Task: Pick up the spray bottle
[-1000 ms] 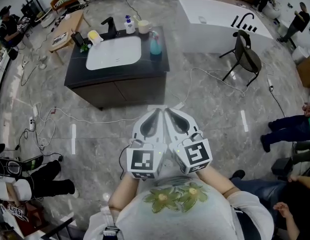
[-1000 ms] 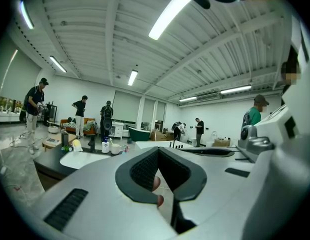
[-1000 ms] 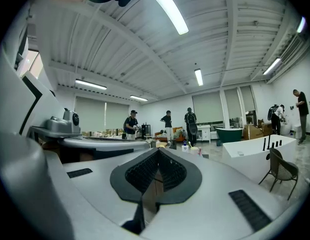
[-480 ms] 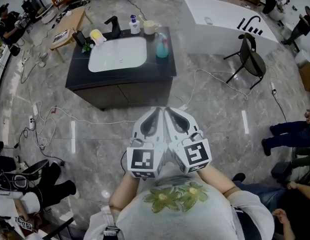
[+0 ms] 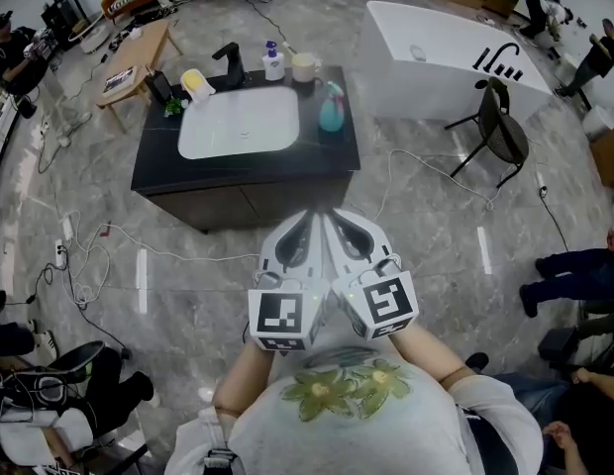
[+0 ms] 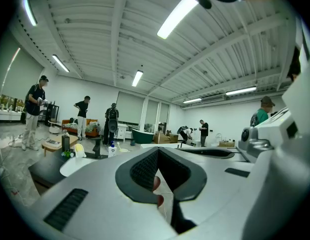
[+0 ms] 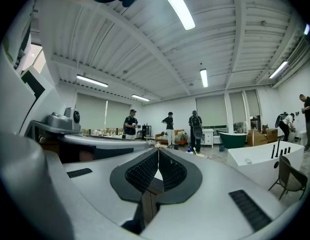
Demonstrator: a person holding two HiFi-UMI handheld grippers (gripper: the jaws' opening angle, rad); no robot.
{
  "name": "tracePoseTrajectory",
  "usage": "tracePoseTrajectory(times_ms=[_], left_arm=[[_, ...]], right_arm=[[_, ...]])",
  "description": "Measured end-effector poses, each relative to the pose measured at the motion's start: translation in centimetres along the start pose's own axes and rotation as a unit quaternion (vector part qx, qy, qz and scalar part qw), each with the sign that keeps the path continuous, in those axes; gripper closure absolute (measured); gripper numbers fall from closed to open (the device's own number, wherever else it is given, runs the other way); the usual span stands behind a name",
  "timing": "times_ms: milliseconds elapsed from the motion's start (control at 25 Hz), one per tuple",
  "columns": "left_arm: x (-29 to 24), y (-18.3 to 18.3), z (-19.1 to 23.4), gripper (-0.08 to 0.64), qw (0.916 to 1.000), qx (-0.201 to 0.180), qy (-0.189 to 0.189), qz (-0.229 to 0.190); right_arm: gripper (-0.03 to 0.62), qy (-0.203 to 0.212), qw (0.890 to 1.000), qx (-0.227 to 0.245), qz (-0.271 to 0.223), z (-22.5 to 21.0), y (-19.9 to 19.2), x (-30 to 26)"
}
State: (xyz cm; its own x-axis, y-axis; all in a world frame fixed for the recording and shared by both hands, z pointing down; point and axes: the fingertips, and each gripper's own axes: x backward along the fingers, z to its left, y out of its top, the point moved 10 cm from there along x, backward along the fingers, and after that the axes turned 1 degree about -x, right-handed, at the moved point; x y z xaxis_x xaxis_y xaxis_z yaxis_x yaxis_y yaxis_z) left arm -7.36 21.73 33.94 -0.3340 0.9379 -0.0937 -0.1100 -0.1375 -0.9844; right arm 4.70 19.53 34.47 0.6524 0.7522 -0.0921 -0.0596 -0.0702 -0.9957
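Spray bottle (image 5: 331, 108): stood on counter (image 5: 158, 161), at 12 o'clock from grippers. Left gripper (image 5: 305, 228), right gripper (image 5: 339, 228): jaws pressed together, nothing held.

The dark vanity (image 5: 153, 171) now lies nearer the left gripper (image 5: 314, 218) and the right gripper (image 5: 333, 218), and the strip of floor in front of the vanity has narrowed. The teal spray bottle (image 5: 332, 109), right of the vanity's basin, has come closer with it, as has the white bathtub (image 5: 436, 52) right of the vanity
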Motion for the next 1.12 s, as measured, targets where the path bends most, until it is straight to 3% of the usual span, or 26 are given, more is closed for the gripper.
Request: tracePoseTrajectory(times_ms=[600, 1120], left_arm=[[-1.6, -0.5, 3.2, 0.551, 0.9995, 0.030, 0.008, 0.009], [-7.6, 0.7, 5.1, 0.551, 0.9996, 0.023, 0.012, 0.012]], right_arm=[[0.569, 0.006, 0.999, 0.004, 0.042, 0.4, -0.4, -3.2], [0.569, -0.001, 1.000, 0.003, 0.031, -3.6, 0.2, -7.9]])
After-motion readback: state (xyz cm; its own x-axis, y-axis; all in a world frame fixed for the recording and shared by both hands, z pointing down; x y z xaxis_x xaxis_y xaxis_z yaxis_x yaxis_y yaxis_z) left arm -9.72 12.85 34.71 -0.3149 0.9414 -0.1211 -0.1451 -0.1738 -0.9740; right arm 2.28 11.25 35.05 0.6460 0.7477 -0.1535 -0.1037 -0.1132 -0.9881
